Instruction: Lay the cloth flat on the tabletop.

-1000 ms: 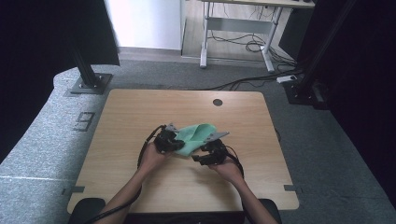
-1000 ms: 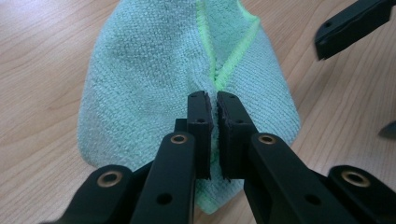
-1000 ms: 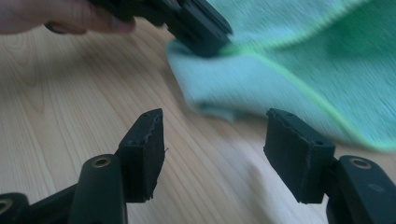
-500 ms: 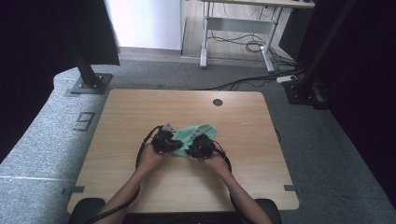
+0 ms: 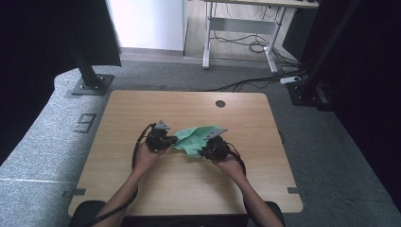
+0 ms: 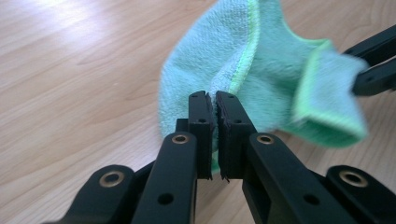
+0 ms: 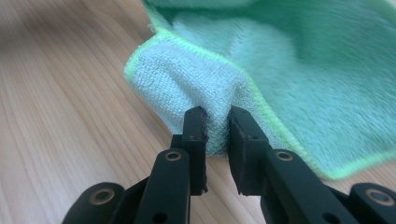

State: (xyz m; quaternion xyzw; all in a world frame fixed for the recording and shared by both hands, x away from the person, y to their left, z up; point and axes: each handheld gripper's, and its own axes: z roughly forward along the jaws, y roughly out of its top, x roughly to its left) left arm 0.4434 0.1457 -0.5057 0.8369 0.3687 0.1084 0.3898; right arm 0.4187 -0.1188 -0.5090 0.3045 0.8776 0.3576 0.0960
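Since a second ago we have drawn our two hands a little apart along the table, and the green cloth (image 5: 196, 138) between them, which then rose in a loose hump, now hangs lower and more stretched; our right gripper (image 5: 211, 150) has just been closing its jaws, with a fold of the cloth between them. The cloth sits near the middle of the wooden table (image 5: 142, 101), a little toward our side, spanning from one gripper to the other; its far edge fans out toward the round hole (image 5: 220, 103) in the tabletop but stays well short of it. In the right gripper view the cloth (image 7: 299, 70) shows a light green stitched hem, and a bunched corner of it is pinched between the two black pads, which stand a narrow gap apart with the fabric filling that gap. In the left gripper view our left gripper (image 6: 215, 135) has its pads pressed almost together on a thin edge of the cloth (image 6: 261, 60), which rises from the jaws and droops away to the right; at that view's right edge the black jaws of the other gripper hold the far corner. In the high view our left gripper (image 5: 166, 140) lies just beside the cloth's left end; both forearms come in from the near edge of the table; grey carpet (image 5: 56, 142) surrounds it.
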